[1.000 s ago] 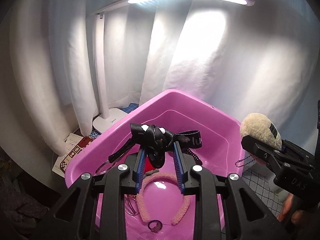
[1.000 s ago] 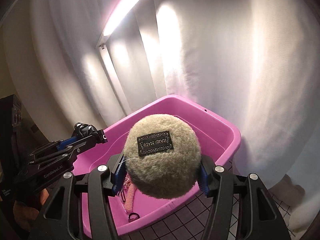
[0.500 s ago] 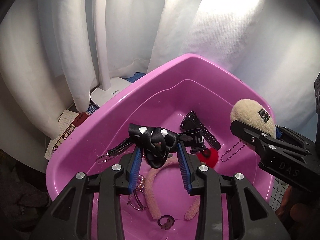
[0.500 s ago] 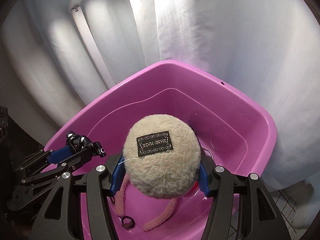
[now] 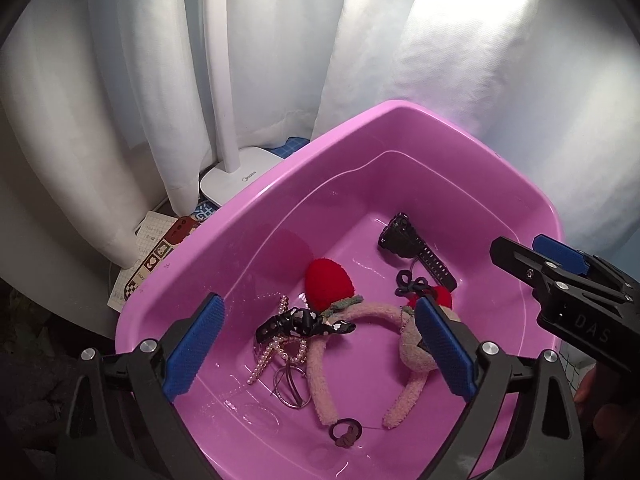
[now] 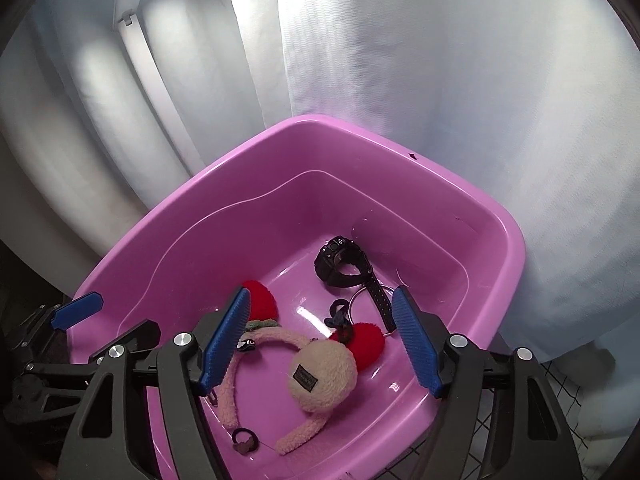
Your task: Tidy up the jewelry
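Over the pink tub (image 5: 240, 216) my left gripper (image 5: 318, 344) is open, its jaws still opening, with nothing pressed between the pads. Below it a black spotted bow (image 5: 304, 322) lies on a pearl strand (image 5: 272, 356) on the tub floor. My right gripper (image 6: 320, 338) is also open and still opening above the tub (image 6: 516, 256). A beige pompom (image 6: 322, 372) rests free on the pink fluffy headband (image 6: 240, 360) with red ears. A black watch (image 6: 344, 264) lies further back.
A white lamp base (image 5: 240, 178) and printed cards (image 5: 156, 256) sit left of the tub, against a white curtain (image 5: 440, 80). A brown hair tie (image 5: 346, 432) lies near the tub's front wall. A grid-patterned cloth (image 6: 560, 400) shows at the right.
Both grippers tipped down over the tub and opened. The bow left the left jaws and the pompom left the right jaws; both now lie in the tub.
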The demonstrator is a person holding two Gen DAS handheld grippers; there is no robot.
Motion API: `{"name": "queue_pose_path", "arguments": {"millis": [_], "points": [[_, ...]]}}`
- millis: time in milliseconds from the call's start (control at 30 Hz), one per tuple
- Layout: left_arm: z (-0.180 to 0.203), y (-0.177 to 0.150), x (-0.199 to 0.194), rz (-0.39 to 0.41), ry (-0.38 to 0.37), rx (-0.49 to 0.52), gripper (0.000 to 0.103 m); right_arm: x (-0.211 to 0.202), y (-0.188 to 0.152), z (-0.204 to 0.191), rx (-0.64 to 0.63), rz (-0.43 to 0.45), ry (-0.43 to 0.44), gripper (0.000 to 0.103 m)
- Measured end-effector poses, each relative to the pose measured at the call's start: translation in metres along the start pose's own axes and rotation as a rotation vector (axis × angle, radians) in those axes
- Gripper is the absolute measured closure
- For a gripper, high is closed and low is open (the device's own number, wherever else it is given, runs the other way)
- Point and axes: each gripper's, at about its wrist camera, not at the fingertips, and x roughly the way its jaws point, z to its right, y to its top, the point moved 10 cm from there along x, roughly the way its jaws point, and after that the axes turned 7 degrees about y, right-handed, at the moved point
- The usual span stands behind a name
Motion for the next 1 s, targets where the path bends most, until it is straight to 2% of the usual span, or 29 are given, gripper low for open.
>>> {"name": "queue_pose_path", "arguments": {"millis": [367,1000], "points": [[-0.003,0.001,-0.009,0.019,0.032,-0.009,0.009,-0.012,-0.009,-0.008,-0.010,0.014,0.004,0.033],[-0.010,-0.001,-0.012,0.019,0.037,-0.026,0.009,-0.017,-0.014,-0.014,-0.035,0.020,0.009,0.033]]}}
